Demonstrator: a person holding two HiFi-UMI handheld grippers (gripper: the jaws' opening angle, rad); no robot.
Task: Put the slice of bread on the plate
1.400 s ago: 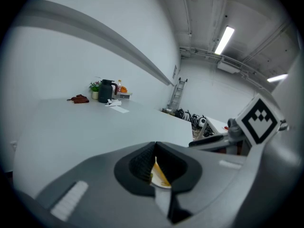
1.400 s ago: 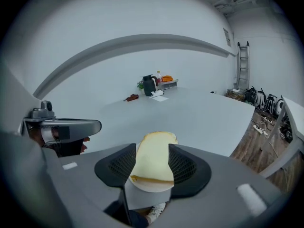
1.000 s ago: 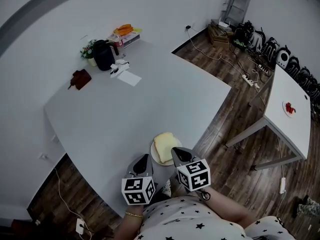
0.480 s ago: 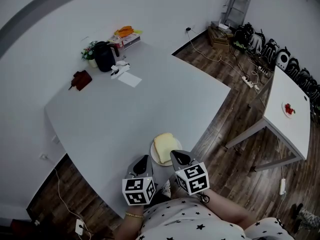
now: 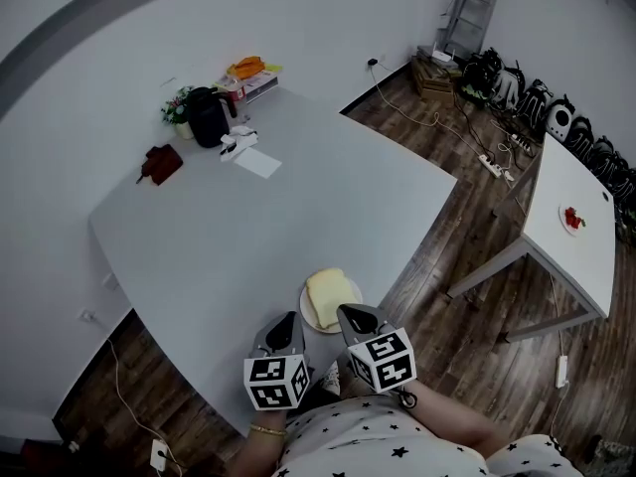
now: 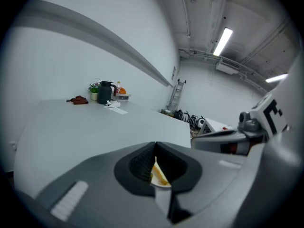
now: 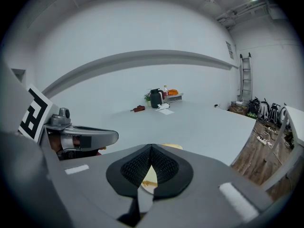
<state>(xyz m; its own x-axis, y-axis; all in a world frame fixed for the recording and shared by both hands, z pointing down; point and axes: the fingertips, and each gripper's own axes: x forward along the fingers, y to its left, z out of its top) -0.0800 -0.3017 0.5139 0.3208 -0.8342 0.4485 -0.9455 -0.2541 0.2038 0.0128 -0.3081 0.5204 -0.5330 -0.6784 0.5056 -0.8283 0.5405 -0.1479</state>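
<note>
A pale slice of bread lies flat on a small white plate near the front edge of the grey table. My left gripper hovers just to the plate's left, jaws shut and empty. My right gripper sits at the plate's near right rim, also shut with nothing in it. In the left gripper view the plate and bread show only as a sliver behind the closed jaws. The right gripper view shows the bread's edge just past the shut jaws.
At the table's far corner stand a black jug, a small plant, a dark red object, papers and orange items. A second white table with a red item stands to the right across wooden floor with cables.
Both grippers stay shut beside the plate; the right one has eased back slightly toward me. The bread rests on the plate throughout.
</note>
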